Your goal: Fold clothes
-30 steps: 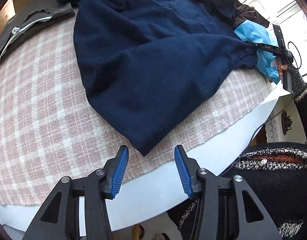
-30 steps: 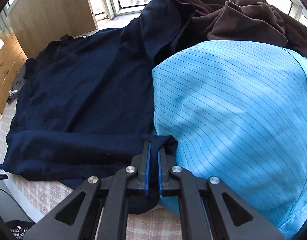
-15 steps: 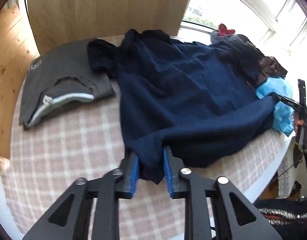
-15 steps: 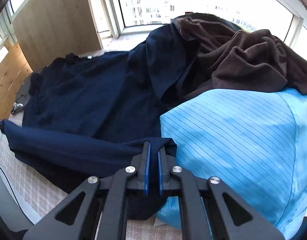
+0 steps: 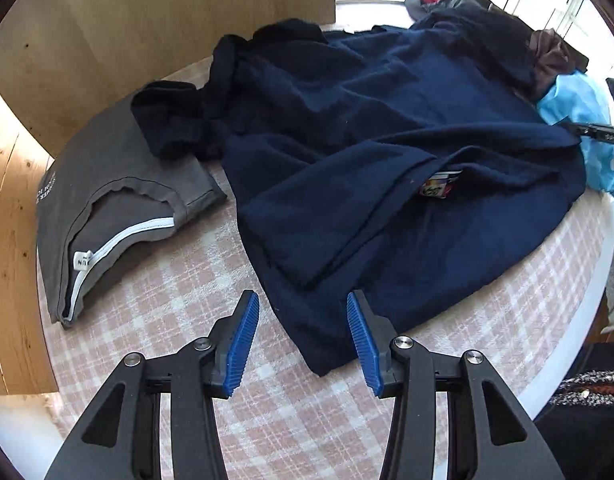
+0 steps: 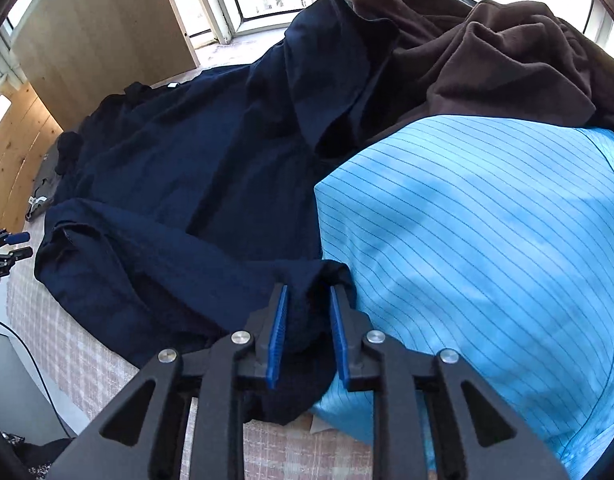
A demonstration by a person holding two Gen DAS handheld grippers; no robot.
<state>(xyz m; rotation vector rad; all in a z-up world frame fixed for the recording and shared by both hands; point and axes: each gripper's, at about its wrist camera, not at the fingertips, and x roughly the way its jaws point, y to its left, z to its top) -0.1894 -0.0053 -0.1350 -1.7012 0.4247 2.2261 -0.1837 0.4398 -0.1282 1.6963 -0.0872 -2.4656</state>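
Jaws on my left tool (image 5: pixel 303 344) are standing wide apart, hovering just short of the navy garment's (image 5: pixel 387 152) near corner on the checked tabletop (image 5: pixel 179 280). I am seeing my right tool (image 6: pixel 305 336) partly parted around a navy fold, not pinching it. Beyond, a folded grey shirt (image 5: pixel 119 192) is lying left, a light blue striped garment (image 6: pixel 487 248) right, with brown cloth (image 6: pixel 487 52) piling behind.

wrist cams low, opposed, share navy garment (image 5: pixel 387 152)
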